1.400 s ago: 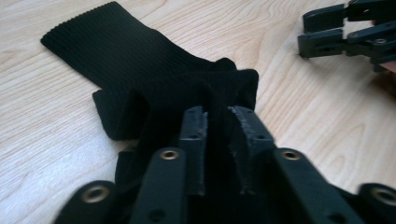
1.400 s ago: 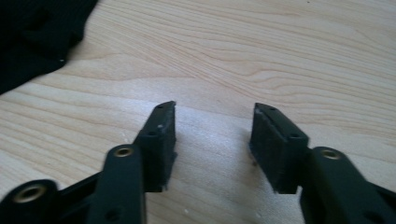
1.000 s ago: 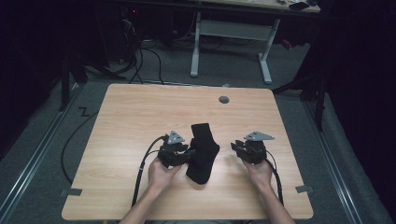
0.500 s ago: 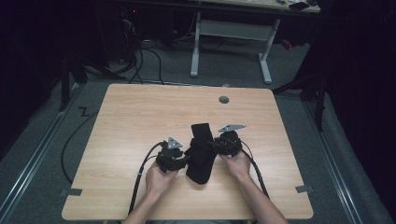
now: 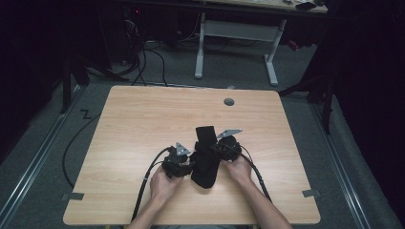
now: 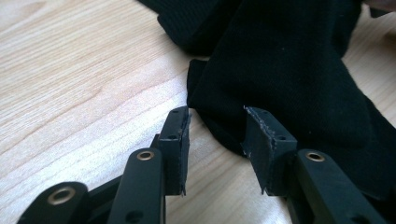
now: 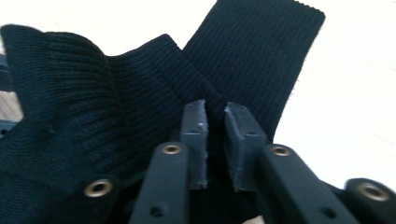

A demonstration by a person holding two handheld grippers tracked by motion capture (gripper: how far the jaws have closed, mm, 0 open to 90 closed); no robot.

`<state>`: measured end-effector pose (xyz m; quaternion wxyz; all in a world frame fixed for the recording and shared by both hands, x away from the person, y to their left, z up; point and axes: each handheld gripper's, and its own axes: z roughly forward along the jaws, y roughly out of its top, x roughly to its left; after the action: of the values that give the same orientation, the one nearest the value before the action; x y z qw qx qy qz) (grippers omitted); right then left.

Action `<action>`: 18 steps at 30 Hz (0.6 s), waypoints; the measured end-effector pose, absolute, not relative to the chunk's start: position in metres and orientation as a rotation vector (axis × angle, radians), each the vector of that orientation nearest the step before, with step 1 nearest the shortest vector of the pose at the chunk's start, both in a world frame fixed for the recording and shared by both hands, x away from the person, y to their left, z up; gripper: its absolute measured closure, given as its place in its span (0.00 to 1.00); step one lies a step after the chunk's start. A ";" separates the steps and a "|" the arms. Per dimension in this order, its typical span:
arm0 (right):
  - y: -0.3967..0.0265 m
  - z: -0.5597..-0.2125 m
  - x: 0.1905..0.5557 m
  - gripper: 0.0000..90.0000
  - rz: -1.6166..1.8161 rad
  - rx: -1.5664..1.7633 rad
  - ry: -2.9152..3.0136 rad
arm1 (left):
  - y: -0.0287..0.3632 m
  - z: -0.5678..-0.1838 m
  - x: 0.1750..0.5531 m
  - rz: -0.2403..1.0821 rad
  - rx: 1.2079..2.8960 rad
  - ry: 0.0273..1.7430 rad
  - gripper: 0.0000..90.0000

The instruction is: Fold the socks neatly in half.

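Note:
A black sock (image 5: 205, 164) lies lengthwise at the near middle of the wooden table (image 5: 143, 119), with a second ribbed cuff (image 5: 206, 133) poking out beyond it. My left gripper (image 5: 190, 166) rests at the sock's left side. In the left gripper view it (image 6: 215, 140) stands open, the sock's (image 6: 289, 70) edge just past its pads. My right gripper (image 5: 214, 150) comes in from the right. Its jaws have just been closing and now pinch a fold of ribbed cuff (image 7: 116, 93) between the pads of the right gripper (image 7: 215, 121).
A round cable hole (image 5: 229, 101) sits near the table's far edge. Grey tape patches (image 5: 72, 196) mark the near corners. Each gripper's cable (image 5: 148, 181) trails back over the front edge. Beyond the table stand a desk's white legs (image 5: 200, 47) and floor cables.
My right gripper has moved left across the table to the sock and its jaws have closed on the cuff. The left gripper has stayed put.

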<state>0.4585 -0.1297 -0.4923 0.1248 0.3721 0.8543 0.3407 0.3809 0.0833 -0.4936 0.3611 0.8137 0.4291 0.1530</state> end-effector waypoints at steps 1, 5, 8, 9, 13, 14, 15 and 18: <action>-0.129 -0.492 0.457 0.93 0.986 1.058 2.483 | 0.086 -0.493 0.377 0.390 2.080 1.110 0.66; -0.129 -0.489 0.456 0.94 1.010 1.046 2.461 | 0.086 -0.493 0.373 0.367 2.071 1.111 0.66; -0.130 -0.485 0.454 0.94 1.034 1.031 2.443 | 0.084 -0.495 0.373 0.367 2.085 1.108 0.67; -0.130 -0.483 0.453 0.94 1.044 1.031 2.436 | 0.083 -0.495 0.374 0.364 2.085 1.111 0.67; -0.135 -0.473 0.452 0.94 1.102 1.026 2.407 | 0.081 -0.497 0.376 0.381 2.104 1.110 0.69; -0.135 -0.471 0.451 0.94 1.106 1.029 2.402 | 0.081 -0.497 0.376 0.381 2.104 1.110 0.70; -0.136 -0.469 0.452 0.94 1.111 1.019 2.401 | 0.080 -0.497 0.376 0.382 2.106 1.109 0.70; -0.136 -0.465 0.452 0.93 1.113 1.016 2.393 | 0.080 -0.497 0.376 0.384 2.107 1.108 0.71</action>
<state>0.4517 -0.1358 -0.4655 0.1561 0.3549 0.8358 0.3888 0.3763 0.0798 -0.4968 0.3568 0.8163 0.4293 0.1488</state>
